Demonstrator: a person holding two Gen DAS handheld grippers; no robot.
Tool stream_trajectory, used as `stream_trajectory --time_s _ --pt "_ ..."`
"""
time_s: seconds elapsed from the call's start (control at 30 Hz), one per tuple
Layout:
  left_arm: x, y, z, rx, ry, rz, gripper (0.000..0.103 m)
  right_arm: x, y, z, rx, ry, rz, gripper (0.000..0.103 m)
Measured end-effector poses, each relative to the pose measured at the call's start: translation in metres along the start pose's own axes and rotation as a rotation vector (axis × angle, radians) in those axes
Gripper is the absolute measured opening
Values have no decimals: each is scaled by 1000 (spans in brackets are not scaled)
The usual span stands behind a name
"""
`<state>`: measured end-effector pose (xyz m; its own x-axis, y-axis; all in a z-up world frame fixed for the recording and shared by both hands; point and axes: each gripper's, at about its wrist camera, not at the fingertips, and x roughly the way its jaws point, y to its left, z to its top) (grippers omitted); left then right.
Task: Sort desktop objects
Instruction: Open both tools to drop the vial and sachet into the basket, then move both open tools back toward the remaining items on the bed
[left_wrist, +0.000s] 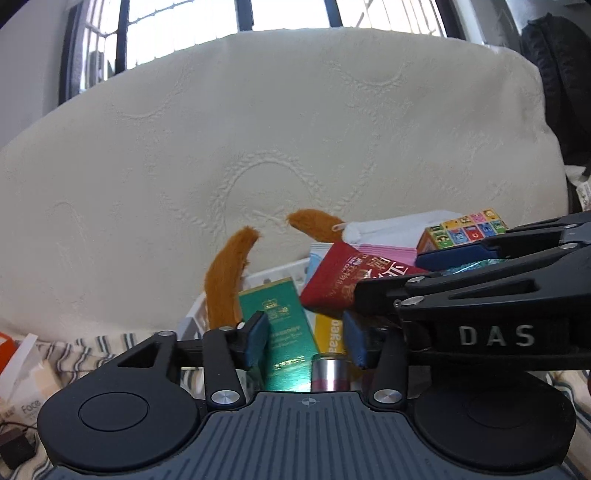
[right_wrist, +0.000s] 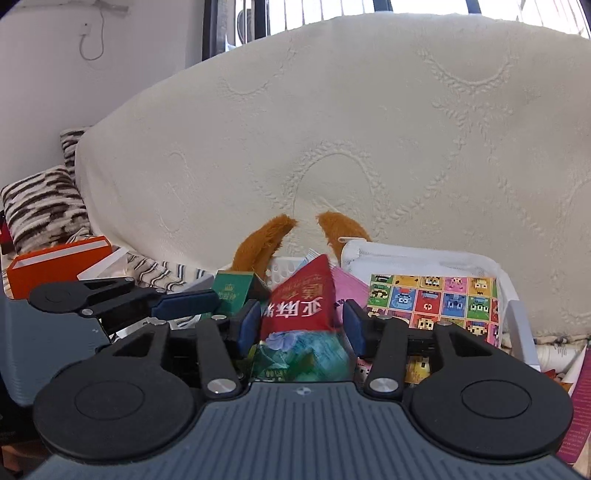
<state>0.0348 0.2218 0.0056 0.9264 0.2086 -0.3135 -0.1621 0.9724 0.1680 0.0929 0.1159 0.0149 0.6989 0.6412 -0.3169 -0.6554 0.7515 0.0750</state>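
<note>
Low in both frames' middle, the white plastic basket (right_wrist: 517, 317) brims with sorted goods. The left gripper (left_wrist: 306, 338) straddles a green foil carton (left_wrist: 284, 332), the right gripper (right_wrist: 301, 325) a red snack pouch (right_wrist: 303, 306), fingers moderately apart, pressing neither. Crowded together, either could catch and topple the heap.

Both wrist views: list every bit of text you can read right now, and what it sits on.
"DAS": side of the right gripper, seen in the left wrist view.
"Face": pale packet at lower left of that view.
Red pouch: large white Chinese characters, upside down; I cannot read them reliably.
Green box: gold crest and lines of small print, too blurred.
Yellow packet: sideways letters, partly hidden, unreadable.
</note>
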Motion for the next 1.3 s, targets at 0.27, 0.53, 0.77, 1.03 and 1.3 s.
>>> stream_trajectory --time_s 0.27,0.53,0.77,1.03,1.3 --pt "-30 3 3 27 -57 23 77 -32 1 9 55 -113 14 75" --pt "-85 -12 10 22 -143 18 91 -100 -52 -15 121 -148 -158 89" --pt "-110 -62 5 5 -172 -90 95 -101 -110 -75 198 60 -461 92" --pt "-102 -102 -22 41 -108 -161 95 -54 -139 -99 162 215 -616 92" --pt "-87 -104 -24 41 -92 -182 95 -18 -154 -109 184 274 -616 92"
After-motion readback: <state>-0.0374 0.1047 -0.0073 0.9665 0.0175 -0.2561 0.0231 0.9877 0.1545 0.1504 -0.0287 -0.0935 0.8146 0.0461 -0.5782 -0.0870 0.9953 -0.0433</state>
